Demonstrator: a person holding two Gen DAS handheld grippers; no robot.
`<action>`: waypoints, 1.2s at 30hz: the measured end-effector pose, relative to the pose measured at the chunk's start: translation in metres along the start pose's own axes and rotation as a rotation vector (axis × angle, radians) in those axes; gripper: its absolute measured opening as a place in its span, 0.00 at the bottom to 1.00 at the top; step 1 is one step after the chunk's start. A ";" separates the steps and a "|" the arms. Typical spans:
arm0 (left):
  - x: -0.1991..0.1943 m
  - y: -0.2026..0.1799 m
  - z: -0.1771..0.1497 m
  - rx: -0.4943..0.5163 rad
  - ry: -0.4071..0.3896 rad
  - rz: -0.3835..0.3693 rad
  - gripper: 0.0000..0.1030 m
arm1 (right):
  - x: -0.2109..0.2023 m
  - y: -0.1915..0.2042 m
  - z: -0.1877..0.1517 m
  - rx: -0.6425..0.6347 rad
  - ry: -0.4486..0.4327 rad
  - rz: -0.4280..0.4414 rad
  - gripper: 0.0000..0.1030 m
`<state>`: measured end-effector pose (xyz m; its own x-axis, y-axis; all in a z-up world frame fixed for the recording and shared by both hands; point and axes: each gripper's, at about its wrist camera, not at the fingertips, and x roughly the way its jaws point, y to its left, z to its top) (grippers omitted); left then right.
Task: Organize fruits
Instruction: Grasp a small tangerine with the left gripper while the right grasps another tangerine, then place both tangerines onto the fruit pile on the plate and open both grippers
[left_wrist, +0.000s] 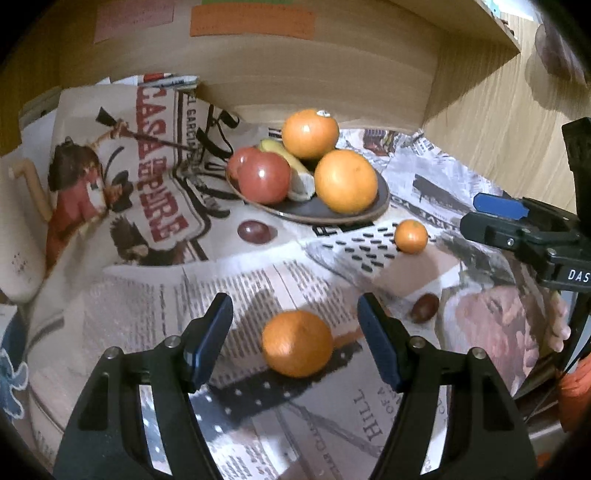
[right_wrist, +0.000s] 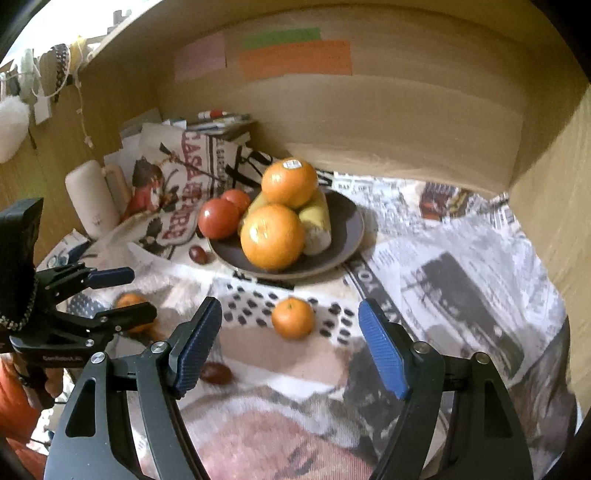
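Left wrist: orange lies between the wide-open, empty left hand-held gripper fingers, untouched.

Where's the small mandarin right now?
The small mandarin lies on the newspaper, centred ahead of the open right gripper, just in front of the dark plate.

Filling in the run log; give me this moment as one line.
left claw: open, around loose orange | right claw: open, facing small orange | plate: piled fruit

Home desk nook: wooden shelving, sticky notes, newspaper.
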<state>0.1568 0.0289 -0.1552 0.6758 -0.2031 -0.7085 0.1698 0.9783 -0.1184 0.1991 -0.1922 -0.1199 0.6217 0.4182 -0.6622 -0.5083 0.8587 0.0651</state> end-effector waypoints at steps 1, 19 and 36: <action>0.000 -0.001 -0.002 0.000 -0.002 -0.004 0.66 | 0.001 -0.001 -0.002 0.006 0.003 0.002 0.72; 0.005 0.016 0.014 -0.017 -0.021 -0.017 0.36 | 0.047 -0.005 0.004 -0.011 0.112 0.004 0.70; 0.012 0.018 0.050 0.019 -0.057 -0.020 0.36 | 0.052 -0.001 0.018 -0.051 0.130 0.005 0.31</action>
<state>0.2037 0.0418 -0.1313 0.7121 -0.2249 -0.6651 0.1964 0.9733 -0.1188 0.2428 -0.1665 -0.1413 0.5383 0.3777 -0.7534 -0.5429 0.8392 0.0328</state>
